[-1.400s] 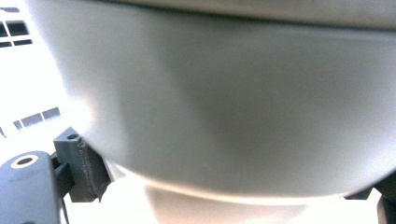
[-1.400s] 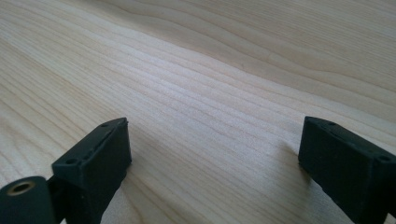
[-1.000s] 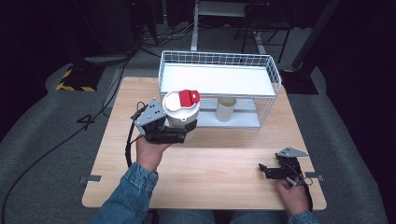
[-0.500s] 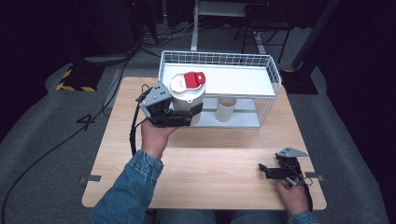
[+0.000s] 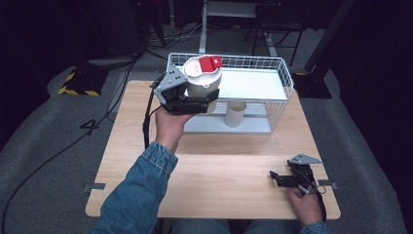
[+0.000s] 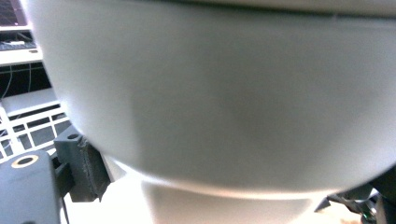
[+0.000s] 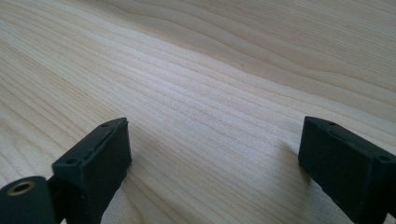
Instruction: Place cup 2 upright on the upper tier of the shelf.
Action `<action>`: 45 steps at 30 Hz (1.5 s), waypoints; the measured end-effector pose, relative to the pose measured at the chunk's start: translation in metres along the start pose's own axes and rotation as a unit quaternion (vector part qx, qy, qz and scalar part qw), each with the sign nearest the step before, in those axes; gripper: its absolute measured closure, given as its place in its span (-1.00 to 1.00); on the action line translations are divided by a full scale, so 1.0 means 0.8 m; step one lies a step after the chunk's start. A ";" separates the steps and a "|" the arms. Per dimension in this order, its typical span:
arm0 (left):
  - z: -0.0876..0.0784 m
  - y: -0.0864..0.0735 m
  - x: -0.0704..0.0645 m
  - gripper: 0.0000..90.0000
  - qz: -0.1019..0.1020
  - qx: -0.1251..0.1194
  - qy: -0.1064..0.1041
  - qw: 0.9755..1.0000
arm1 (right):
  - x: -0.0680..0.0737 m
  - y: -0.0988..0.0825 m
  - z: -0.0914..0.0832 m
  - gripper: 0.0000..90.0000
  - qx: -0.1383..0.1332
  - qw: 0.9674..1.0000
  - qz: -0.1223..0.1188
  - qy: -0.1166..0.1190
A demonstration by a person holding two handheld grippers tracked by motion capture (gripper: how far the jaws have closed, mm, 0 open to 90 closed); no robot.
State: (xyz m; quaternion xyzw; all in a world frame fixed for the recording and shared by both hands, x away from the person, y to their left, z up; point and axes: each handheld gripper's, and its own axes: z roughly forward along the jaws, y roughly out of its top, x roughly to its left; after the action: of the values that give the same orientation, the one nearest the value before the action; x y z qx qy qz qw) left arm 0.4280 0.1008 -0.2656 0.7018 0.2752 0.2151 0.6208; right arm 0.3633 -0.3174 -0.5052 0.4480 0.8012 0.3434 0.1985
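The white tub with a red lid flap (image 5: 202, 78) sits clamped between the jaws of the left gripper (image 5: 191, 100), lifted clear of the table (image 5: 219, 165) and held just in front of the wire basket rack (image 5: 280, 87). In the left gripper view its pale wall (image 6: 210, 93) sits so close that it blurs, so I can't quite make out where the pads meet it. Past the tub, under the rack's shelf, stands a small white cup (image 5: 235, 113). Well off to the side, the right gripper (image 5: 287, 179) rests on the bare wood, its jaws standing apart with nothing between them.
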 end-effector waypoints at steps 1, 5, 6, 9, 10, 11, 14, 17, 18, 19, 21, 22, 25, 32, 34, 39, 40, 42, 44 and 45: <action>0.003 0.002 0.001 -0.72 0.001 -0.001 0.002 1.000 | 0.000 0.000 0.000 -0.78 0.000 1.000 0.000 0.000; 0.015 0.010 0.005 -0.72 0.006 -0.008 0.010 1.000 | 0.000 0.000 0.000 -0.78 0.000 1.000 0.000 0.000; 0.017 0.012 0.006 -0.72 0.006 -0.009 0.010 1.000 | 0.000 0.000 0.000 -0.78 0.000 1.000 0.000 0.000; 0.022 0.016 0.011 -0.72 0.001 -0.015 0.013 1.000 | 0.000 0.000 0.000 -0.78 0.000 1.000 0.000 0.000; 0.025 0.018 0.012 -0.71 0.000 -0.017 0.015 1.000 | 0.000 0.000 0.000 -0.78 0.000 1.000 0.000 0.000; 0.027 0.019 0.014 -0.72 -0.003 -0.019 0.016 1.000 | 0.000 0.000 0.000 -0.78 0.000 1.000 0.000 0.000; 0.036 0.024 0.018 -0.72 -0.007 -0.023 0.021 0.999 | 0.000 0.000 0.000 -0.78 0.000 1.000 0.000 0.000; 0.046 0.028 0.022 -0.72 -0.010 -0.023 0.025 0.999 | 0.000 0.000 0.000 -0.78 0.000 1.000 0.000 -0.001; 0.050 0.029 0.023 -0.71 -0.011 -0.024 0.027 0.999 | 0.000 0.000 0.000 -0.78 0.000 1.000 0.000 0.000; 0.054 0.029 0.024 -0.71 -0.009 -0.024 0.029 0.999 | 0.000 0.000 0.000 -0.78 0.000 1.000 0.000 0.000; 0.062 0.030 0.028 -0.71 -0.012 -0.025 0.033 0.999 | 0.000 0.000 0.000 -0.78 0.000 1.000 0.000 0.000; 0.067 0.030 0.029 -0.71 -0.015 -0.028 0.034 0.999 | 0.000 0.000 0.000 -0.78 -0.001 1.000 0.001 0.000; 0.080 0.030 0.035 -0.71 -0.024 -0.029 0.037 0.999 | 0.000 0.000 0.000 -0.78 -0.001 1.000 0.001 0.000; 0.098 0.031 0.042 -0.71 -0.025 -0.041 0.060 0.997 | 0.000 0.000 0.000 -0.78 -0.001 1.000 0.001 -0.001; 0.102 0.031 0.046 -0.71 -0.034 -0.045 0.059 0.997 | 0.001 0.000 0.000 -0.78 0.000 1.000 0.003 -0.002; 0.119 0.029 0.049 -0.71 -0.037 -0.037 0.064 0.997 | 0.001 0.000 0.000 -0.78 0.000 1.000 0.003 -0.001; 0.123 0.028 0.049 -0.71 -0.035 -0.034 0.065 0.997 | 0.001 0.000 0.000 -0.78 0.000 1.000 0.003 -0.001; 0.131 0.025 0.050 -0.71 -0.036 -0.034 0.068 0.996 | 0.001 0.000 0.000 -0.78 0.000 1.000 0.003 -0.001; 0.138 0.023 0.051 -0.71 -0.040 -0.033 0.069 0.996 | 0.001 0.000 0.000 -0.78 0.000 1.000 0.003 -0.001; 0.142 0.021 0.051 -0.71 -0.042 -0.032 0.070 0.996 | 0.001 0.000 0.000 -0.78 0.000 1.000 0.003 -0.001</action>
State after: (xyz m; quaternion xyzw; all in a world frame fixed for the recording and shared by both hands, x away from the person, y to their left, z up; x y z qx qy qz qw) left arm 0.5340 0.0406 -0.2658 0.6526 0.3405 0.2461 0.6306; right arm 0.3629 -0.3168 -0.5051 0.4509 0.7994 0.3437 0.1988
